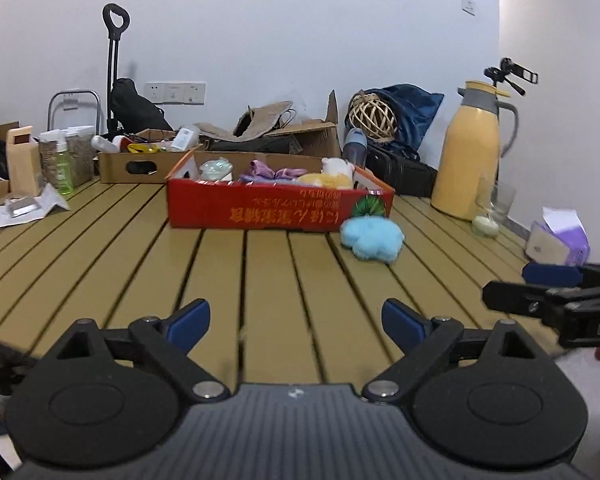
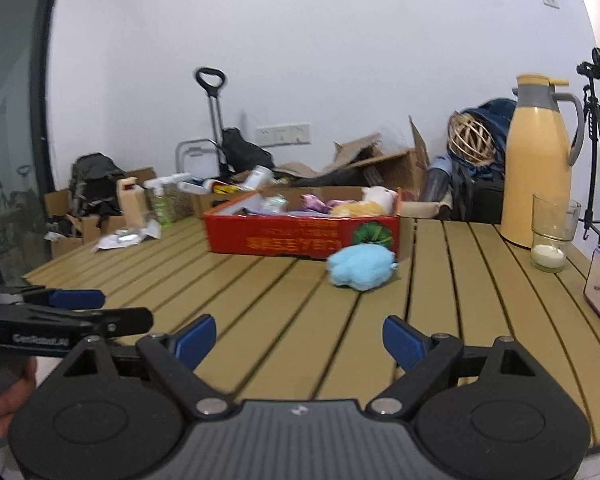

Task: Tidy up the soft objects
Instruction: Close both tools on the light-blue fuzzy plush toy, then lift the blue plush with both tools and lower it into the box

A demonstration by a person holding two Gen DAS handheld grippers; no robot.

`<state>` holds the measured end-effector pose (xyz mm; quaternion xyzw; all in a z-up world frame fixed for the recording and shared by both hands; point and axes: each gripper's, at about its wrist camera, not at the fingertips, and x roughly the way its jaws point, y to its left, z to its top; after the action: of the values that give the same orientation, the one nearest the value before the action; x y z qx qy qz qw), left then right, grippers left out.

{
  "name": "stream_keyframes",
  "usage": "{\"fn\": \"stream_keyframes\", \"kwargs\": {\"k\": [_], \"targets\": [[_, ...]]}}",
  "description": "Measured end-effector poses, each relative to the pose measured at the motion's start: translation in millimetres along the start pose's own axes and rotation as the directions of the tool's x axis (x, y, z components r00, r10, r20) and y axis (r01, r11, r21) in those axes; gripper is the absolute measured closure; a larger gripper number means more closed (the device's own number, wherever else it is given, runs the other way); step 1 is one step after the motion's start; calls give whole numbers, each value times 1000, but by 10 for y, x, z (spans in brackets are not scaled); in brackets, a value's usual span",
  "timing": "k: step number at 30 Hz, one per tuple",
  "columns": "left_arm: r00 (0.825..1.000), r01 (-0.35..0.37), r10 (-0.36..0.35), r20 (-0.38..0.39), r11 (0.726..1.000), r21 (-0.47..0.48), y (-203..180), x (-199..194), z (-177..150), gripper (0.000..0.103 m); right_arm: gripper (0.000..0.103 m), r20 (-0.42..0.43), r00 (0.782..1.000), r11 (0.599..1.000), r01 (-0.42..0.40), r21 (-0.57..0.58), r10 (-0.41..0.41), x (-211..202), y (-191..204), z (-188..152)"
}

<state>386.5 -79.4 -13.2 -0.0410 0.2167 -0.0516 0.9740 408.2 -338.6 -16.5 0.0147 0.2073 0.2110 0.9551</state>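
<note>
Okay, my left gripper [image 1: 296,322] jaws wide, holding nothing; right gripper [image 2: 299,338] same. Blue plush [image 2: 360,266] lies on the table [image 2: 284,312] touching the red box [image 2: 300,236] front, right end. Risk: pinching fluff only, it slips, or I shove the box.

Light-blue plush toy [image 1: 371,237], red box [image 1: 276,209], yellow-slatted table [image 1: 260,280].

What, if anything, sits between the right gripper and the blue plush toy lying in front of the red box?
Nothing visible does. Only bare slatted table lies between the open right gripper and the blue plush toy. The red box stands right behind the toy, nothing between them.
</note>
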Motion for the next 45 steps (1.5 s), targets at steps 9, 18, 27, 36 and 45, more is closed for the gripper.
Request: {"fn": "stream_keyframes", "kwargs": {"k": [9,18,27,36,45], "targets": [[1000,13,-13,11,997,-70,-333,1096,575,14,17,-54,998,999,40,35,-38,991,-656,509],[962,185,-213,-173,969,-161,-254,2328,729,55,54,-159,987,957,24,288,23,2074,-1291,593],[909,301,-368,-195,904,-304,-20,2491,592,70,72,-122,988,940,-44,337,90,2187,-1298,502],[916,274,-350,-194,902,-333,41,2426,583,82,68,-110,983,910,-93,403,149,2175,-1271,392],[943,302,-326,-64,923,-239,82,1012,422,82,70,12,990,943,-134,306,137,1314,-628,456]]}}
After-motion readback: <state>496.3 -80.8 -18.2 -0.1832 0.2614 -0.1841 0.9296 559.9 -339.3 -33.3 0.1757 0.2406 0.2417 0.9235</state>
